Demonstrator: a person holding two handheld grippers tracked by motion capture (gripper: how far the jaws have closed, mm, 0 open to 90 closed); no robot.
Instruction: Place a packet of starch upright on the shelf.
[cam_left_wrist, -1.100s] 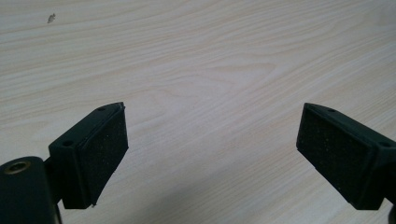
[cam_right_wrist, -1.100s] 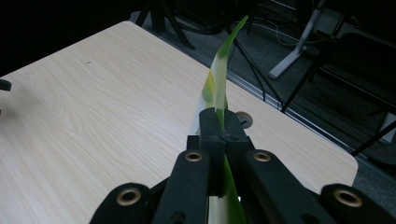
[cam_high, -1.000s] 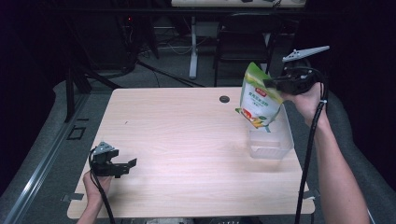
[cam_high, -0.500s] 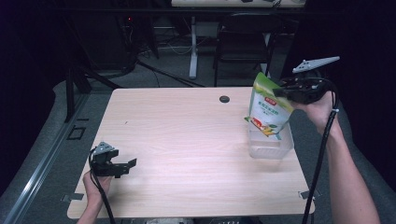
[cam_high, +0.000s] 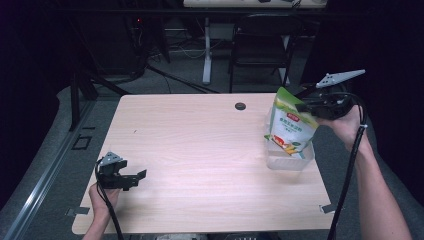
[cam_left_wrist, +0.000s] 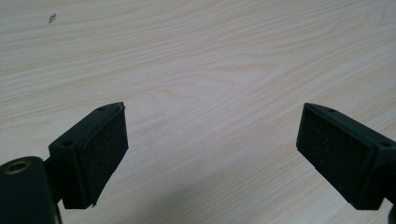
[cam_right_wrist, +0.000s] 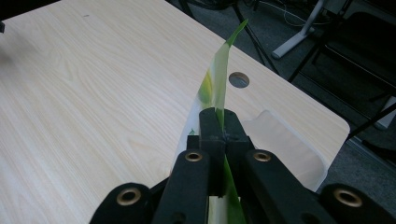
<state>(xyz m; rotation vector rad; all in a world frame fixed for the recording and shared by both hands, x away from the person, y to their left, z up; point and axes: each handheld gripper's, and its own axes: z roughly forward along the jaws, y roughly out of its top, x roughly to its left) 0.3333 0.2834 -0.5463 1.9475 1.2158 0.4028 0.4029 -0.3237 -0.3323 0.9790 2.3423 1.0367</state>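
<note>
Pouch (cam_high: 289, 127) hanging upright from my right gripper (cam_high: 306, 106), bottom end inside clear tub (cam_high: 290, 159) at table's (cam_high: 200, 150) right edge. Right jaws clenched on pouch's top edge (cam_right_wrist: 215, 98), seam pinched between them. Tub sits near grommet hole (cam_high: 240, 106). My left gripper (cam_high: 131, 179) rests low at table's front left, well apart, jaws spread wide, holding nothing, bare wood between pads (cam_left_wrist: 100, 156).

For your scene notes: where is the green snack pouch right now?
In the high view the green snack pouch hangs at the table's right side, pinched by the right tongs over the clear plastic container.
</note>
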